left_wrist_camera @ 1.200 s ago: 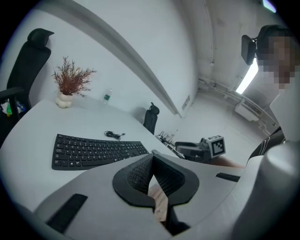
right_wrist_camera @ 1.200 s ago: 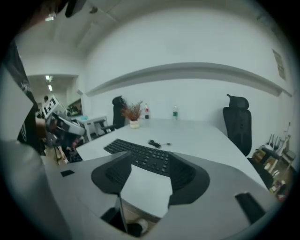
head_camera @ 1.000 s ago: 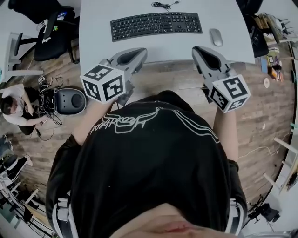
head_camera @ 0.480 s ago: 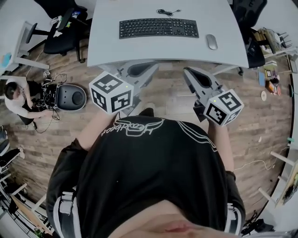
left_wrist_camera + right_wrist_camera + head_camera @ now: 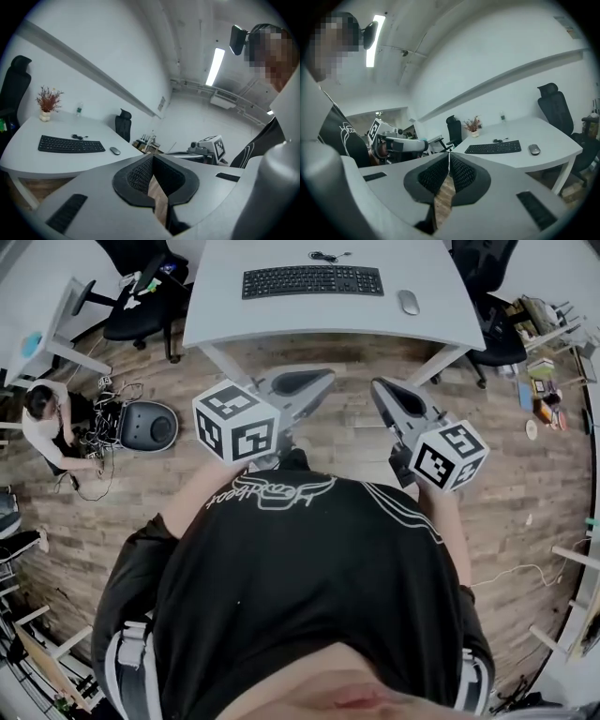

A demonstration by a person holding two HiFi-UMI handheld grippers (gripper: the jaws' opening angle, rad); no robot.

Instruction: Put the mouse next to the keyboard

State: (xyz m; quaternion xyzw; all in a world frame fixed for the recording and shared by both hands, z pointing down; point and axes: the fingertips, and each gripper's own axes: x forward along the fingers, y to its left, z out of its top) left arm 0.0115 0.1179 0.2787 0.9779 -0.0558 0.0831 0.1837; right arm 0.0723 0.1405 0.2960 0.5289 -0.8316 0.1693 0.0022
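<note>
The black keyboard (image 5: 312,280) lies on the white desk (image 5: 234,315) at the top of the head view, and the grey mouse (image 5: 409,302) rests just right of it with a small gap. Both grippers hang over the wooden floor, well back from the desk. My left gripper (image 5: 326,379) is shut and empty, and so is my right gripper (image 5: 378,388). In the left gripper view the keyboard (image 5: 71,144) and mouse (image 5: 115,150) lie far beyond the shut tips (image 5: 152,157). In the right gripper view the keyboard (image 5: 493,148) and mouse (image 5: 534,149) are also distant.
A coiled cable (image 5: 326,255) lies behind the keyboard and a small potted plant (image 5: 46,101) stands on the desk. Black office chairs (image 5: 141,306) stand at both desk ends. A person (image 5: 47,427) sits on the floor at left beside a round black device (image 5: 145,425). Cluttered shelves (image 5: 548,324) are at right.
Both grippers and the person have drawn back from the desk. The desk, keyboard and mouse now sit farther away, and bare floor lies under the jaws.
</note>
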